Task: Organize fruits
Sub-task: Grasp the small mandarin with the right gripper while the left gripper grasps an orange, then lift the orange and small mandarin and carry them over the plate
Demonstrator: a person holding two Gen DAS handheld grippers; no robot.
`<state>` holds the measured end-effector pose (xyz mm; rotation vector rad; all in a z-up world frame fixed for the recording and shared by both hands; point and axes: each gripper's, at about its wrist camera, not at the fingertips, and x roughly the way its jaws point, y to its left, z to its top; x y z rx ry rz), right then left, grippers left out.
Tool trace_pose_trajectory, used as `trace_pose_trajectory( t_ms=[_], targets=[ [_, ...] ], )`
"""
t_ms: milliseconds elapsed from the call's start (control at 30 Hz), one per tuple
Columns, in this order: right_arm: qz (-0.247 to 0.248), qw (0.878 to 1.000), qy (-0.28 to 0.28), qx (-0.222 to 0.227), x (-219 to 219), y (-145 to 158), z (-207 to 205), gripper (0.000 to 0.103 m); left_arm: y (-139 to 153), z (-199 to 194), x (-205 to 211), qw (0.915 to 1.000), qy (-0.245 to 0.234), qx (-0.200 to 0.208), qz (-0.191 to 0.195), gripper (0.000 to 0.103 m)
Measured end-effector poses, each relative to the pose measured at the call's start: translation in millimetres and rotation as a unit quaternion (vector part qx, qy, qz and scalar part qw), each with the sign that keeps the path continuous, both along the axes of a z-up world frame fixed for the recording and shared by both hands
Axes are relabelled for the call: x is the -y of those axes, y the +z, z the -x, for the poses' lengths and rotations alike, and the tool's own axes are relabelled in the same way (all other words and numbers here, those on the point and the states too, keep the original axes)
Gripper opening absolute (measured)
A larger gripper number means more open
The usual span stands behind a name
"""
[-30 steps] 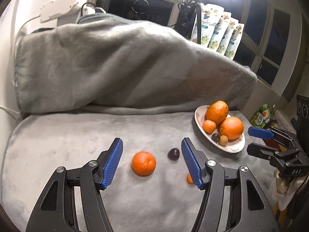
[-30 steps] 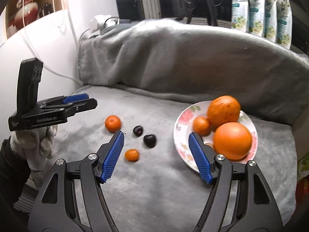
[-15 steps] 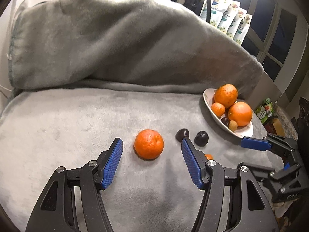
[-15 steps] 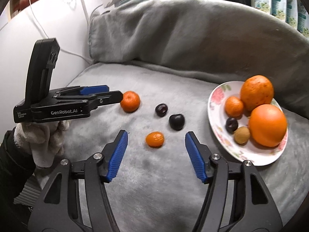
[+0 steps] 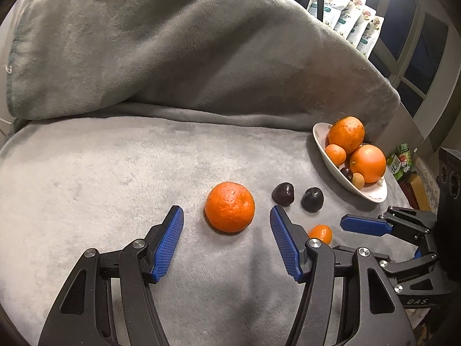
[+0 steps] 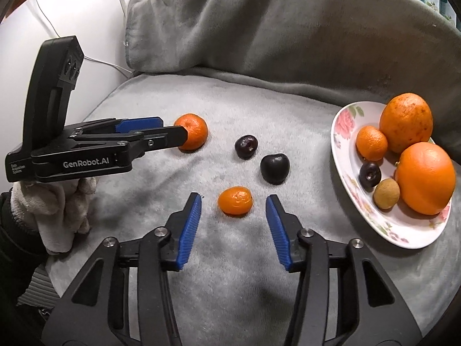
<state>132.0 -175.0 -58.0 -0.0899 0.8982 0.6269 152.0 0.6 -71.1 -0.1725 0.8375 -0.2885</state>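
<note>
on the grey blanket: a mandarin point(image 5: 230, 206), two dark cherries point(image 6: 245, 146) point(image 6: 274, 168) and a small kumquat point(image 6: 235, 200) are lying loose, all apart from one another.
left claw point(image 5: 227, 219): its jaws are standing apart on either side of the mandarin, not touching it; the blue pads point(image 5: 168, 243) are sitting just short of the fruit.
right claw point(image 6: 232, 207): its jaws are closing, with the kumquat sitting between them; the pads point(image 6: 190, 227) are not pressing on it.
person: a white-gloved hand point(image 6: 54, 210) is holding the left tool from below.
flowered plate point(image 6: 371, 216): it is resting at the right edge of the blanket, carrying two big oranges point(image 6: 406, 121) point(image 6: 425, 177), a small mandarin point(image 6: 371, 142), a dark cherry point(image 6: 370, 174) and a brown longan point(image 6: 386, 194).
cherries on the blanket: they are lying between the mandarin and the plate, beyond the kumquat.
behind: the blanket point(image 5: 173, 57) is rising over a bulky mound; snack bags point(image 5: 351, 26) are standing by a dark window.
</note>
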Motion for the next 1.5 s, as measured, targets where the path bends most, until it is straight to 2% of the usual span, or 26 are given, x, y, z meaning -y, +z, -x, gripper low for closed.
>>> trace_pose_trajectory(
  t_ms=[267, 500, 667, 1133, 1500],
  targets=[
    [0.005, 1.000, 0.001, -0.008, -3.8, -2.6, -6.7, 0.042, -3.5, -3.9, 3.0, 1.0000, -0.005, -0.004, -0.005, 0.056],
    [0.009, 1.000, 0.006, -0.011, -7.2, -3.3, -9.0, 0.038, -6.9, -5.7, 3.7, 0.9999, -0.006, -0.010, -0.007, 0.041],
    [0.013, 1.000, 0.009, -0.011, -9.6, -2.8, -9.2, 0.035, -8.3, -7.2, 5.3, 0.9998, -0.010, -0.012, -0.007, 0.037],
    [0.016, 1.000, 0.007, -0.017, -13.3, -8.6, -15.1, 0.030, -8.5, -8.5, 3.8, 0.9999, -0.009, -0.013, 0.004, 0.035],
    [-0.001, 1.000, -0.010, 0.003, 5.7, 7.4, 0.3, 0.029, 3.3, -1.4, 2.3, 0.9997, -0.010, -0.001, 0.023, 0.033]
  ],
)
